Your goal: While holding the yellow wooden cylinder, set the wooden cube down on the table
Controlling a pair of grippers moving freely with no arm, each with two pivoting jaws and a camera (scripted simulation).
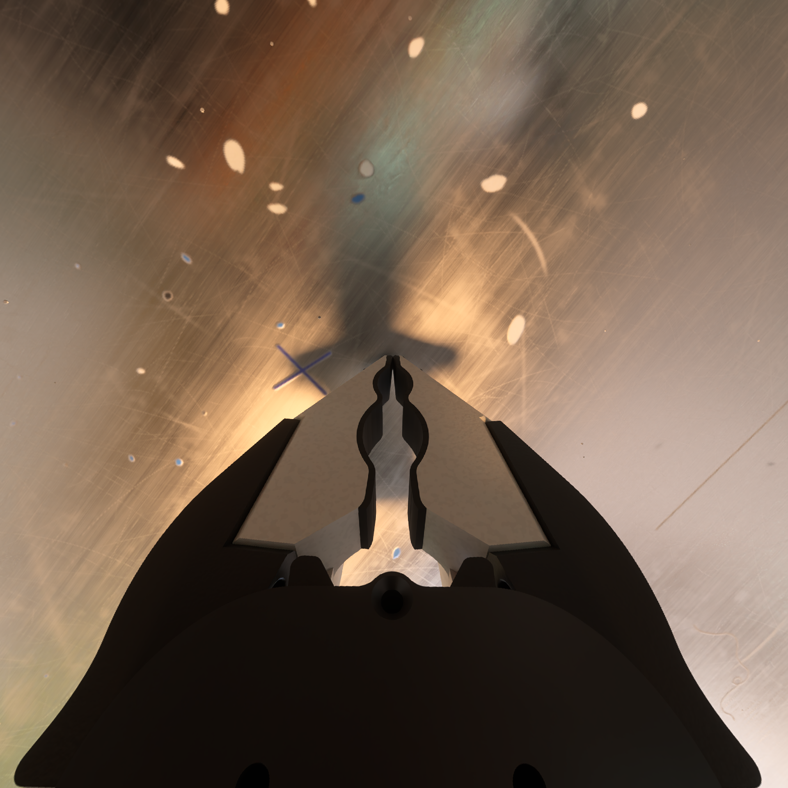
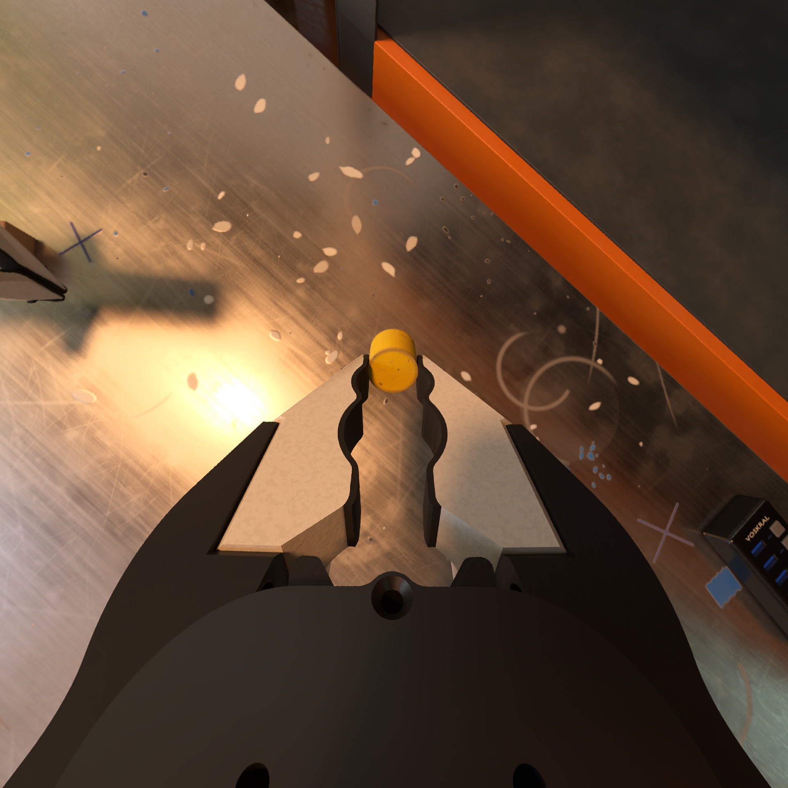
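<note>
Beyond the blue cross [image 1: 302,369] on the table [image 1: 639,426], left gripper [image 1: 392,360] sits closed, empty; right gripper [image 2: 392,362] pinches the yellow wooden cylinder [image 2: 392,361] across its sides (light, rigid, smooth, so possibly slippery). Wooden cube: apparently out of view.

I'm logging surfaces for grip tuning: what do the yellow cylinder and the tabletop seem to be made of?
The yellow cylinder, clamped in the right tool, looks like painted wood: matte, evenly yellow, with small dark specks on its end. The tabletop looks like brushed metal: fine scratches, a soft glare, pale paint-like flecks.
</note>
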